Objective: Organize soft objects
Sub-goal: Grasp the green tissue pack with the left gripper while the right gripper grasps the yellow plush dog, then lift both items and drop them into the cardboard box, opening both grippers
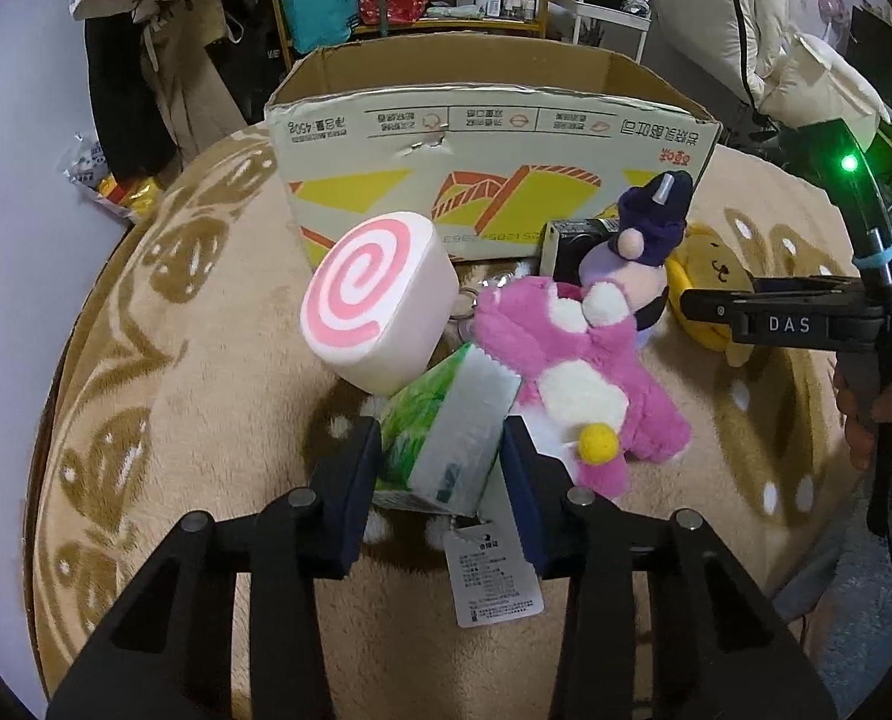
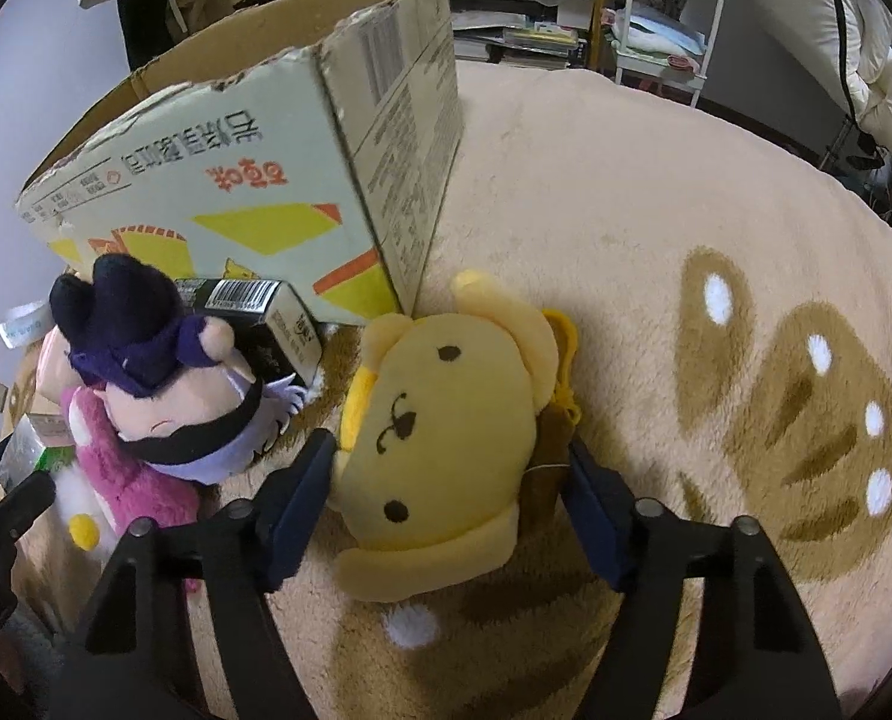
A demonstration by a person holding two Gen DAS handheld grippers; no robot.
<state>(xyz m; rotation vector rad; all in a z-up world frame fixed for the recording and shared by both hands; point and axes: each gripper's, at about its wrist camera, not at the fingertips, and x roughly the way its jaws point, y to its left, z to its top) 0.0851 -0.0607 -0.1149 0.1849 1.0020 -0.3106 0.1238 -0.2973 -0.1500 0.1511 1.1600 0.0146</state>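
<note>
My left gripper (image 1: 443,468) is shut on a green and white tissue pack (image 1: 446,426) on the beige rug. A pink-swirl roll cushion (image 1: 374,300) leans behind it. A pink plush (image 1: 571,366) lies to its right, with a purple-hatted doll (image 1: 637,252) beyond. My right gripper (image 2: 446,480) stands around a yellow dog plush (image 2: 440,438), both fingers against its sides. The doll (image 2: 164,372) and pink plush (image 2: 128,480) lie to its left. The open cardboard box (image 1: 493,144) stands behind; it also shows in the right wrist view (image 2: 242,180).
A black carton (image 2: 266,318) lies against the box front. A paper tag (image 1: 493,576) lies on the rug (image 2: 685,240) by my left fingers. Shelves, bags and hanging coats stand behind the box. The right gripper's body (image 1: 805,312) shows at the left view's right edge.
</note>
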